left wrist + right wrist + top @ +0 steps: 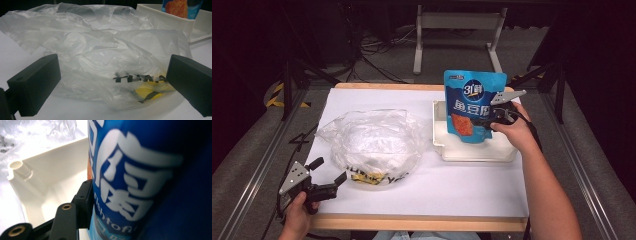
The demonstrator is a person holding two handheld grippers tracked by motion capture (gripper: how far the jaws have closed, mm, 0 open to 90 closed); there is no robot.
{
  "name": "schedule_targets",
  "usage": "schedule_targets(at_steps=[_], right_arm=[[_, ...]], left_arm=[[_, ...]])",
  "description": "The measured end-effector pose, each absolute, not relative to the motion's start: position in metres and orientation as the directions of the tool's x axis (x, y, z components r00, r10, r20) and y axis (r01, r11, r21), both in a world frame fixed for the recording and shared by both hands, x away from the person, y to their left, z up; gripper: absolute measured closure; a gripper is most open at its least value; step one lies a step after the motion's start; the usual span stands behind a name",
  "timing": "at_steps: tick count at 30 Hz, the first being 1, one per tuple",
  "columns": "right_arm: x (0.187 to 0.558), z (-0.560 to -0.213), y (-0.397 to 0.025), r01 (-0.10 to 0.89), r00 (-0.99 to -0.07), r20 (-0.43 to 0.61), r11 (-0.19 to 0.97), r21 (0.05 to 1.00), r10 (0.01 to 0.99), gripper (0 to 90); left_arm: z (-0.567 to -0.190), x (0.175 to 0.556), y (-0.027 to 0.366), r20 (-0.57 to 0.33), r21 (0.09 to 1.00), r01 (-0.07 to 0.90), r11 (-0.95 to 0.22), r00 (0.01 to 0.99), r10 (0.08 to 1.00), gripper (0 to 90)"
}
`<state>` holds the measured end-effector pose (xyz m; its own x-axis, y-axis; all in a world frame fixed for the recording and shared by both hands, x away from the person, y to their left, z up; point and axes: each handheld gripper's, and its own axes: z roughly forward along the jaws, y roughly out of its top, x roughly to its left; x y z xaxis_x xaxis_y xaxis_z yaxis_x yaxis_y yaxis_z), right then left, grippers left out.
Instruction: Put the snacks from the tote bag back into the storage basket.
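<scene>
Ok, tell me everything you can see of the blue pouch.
The blue pouch is a glossy foil-like snack pack with white characters, the words "Fish tofu" and an orange food picture low on its front. It stands upright over the white tray, held up by the right tool, shut on its right edge. Whether its bottom touches the tray cannot be told.
</scene>
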<state>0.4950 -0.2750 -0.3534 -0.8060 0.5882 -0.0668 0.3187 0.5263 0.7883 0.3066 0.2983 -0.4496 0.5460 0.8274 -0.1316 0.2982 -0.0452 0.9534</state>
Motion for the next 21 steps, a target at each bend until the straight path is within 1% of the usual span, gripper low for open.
schedule_targets(at_steps=[5, 13, 21], right_arm=[[0.496, -0.354, -0.281, 0.333, -0.808, -0.068, 0.549, 0.767, 0.585, 48.3], [0.494, -0.357, -0.289, 0.325, -0.813, -0.069, 0.548, 0.771, 0.579, 46.6], [0.489, -0.358, -0.306, 0.346, -0.795, -0.058, 0.53, 0.774, 0.604, 45.6]], left_arm=[[-0.45, 0.307, 0.298, -0.13, 0.953, 0.298, -0.047, 0.547, 0.827, 0.2], [-0.45, 0.307, 0.298, -0.129, 0.953, 0.299, -0.049, 0.548, 0.827, 0.2], [-0.45, 0.307, 0.298, -0.129, 0.952, 0.3, -0.051, 0.55, 0.825, 0.2]])
